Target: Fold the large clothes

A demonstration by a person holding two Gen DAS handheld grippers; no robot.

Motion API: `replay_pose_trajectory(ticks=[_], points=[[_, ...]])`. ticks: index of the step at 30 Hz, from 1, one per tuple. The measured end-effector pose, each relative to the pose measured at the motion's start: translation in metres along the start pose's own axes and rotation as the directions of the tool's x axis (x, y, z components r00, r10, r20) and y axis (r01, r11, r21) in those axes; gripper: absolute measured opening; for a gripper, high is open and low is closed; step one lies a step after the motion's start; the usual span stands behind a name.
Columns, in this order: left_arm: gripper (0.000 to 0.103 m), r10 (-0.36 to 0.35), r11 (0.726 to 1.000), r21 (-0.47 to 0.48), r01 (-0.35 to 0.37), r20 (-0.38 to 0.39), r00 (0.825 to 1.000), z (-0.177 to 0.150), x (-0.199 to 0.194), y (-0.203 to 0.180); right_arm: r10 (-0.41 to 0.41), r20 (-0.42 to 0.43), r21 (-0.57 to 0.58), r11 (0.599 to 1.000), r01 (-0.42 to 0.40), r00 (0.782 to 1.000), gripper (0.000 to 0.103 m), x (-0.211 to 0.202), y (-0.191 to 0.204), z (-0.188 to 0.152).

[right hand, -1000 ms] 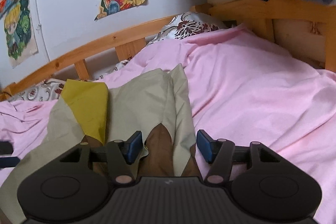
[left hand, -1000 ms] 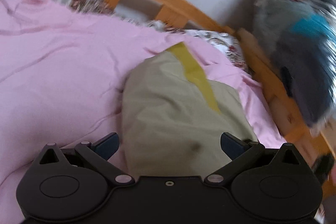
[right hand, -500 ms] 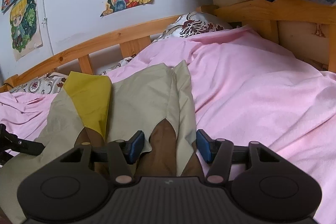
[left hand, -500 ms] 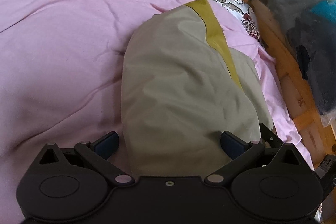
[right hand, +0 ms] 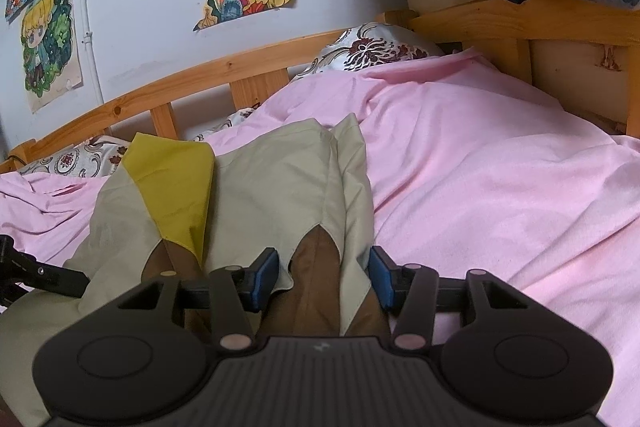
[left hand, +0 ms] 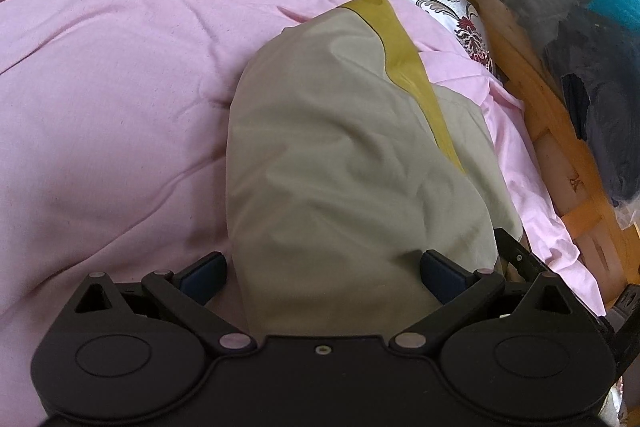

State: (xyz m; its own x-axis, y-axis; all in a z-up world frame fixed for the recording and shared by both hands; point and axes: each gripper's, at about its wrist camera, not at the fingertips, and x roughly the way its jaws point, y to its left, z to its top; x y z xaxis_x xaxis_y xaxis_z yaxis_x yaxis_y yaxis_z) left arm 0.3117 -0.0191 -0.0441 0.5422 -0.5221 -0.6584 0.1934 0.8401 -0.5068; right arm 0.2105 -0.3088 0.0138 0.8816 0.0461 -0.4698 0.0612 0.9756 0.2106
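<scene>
Left gripper (left hand: 322, 269) agape over garment (left hand: 344, 163) (near hem hidden) — contact unclear.

The garment (left hand: 340, 155) is pale khaki with a mustard-yellow panel (right hand: 176, 187) and brown lining (right hand: 316, 267). The sheet (left hand: 100, 87) is plain pink. The pillow (right hand: 372, 47) is white with maroon floral print. The pads (right hand: 264, 279) are blue.
</scene>
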Motion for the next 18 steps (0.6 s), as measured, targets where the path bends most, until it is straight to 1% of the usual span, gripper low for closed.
replay_pose_trajectory(ticks=[14,18], points=[[0.102,0.001,1.000,0.009,-0.001,0.006,1.000,-0.0014,0.0025,-0.0029,-0.001,0.000,-0.002,1.000,0.001,1.000,0.055,0.0002,0.0006,-0.0001],[0.102,-0.012,1.000,0.001,0.012,-0.005,1.000,-0.0005,0.0049,-0.0016,-0.001,0.000,-0.003,1.000,0.001,1.000,0.055,0.0002,0.0006,-0.0002]])
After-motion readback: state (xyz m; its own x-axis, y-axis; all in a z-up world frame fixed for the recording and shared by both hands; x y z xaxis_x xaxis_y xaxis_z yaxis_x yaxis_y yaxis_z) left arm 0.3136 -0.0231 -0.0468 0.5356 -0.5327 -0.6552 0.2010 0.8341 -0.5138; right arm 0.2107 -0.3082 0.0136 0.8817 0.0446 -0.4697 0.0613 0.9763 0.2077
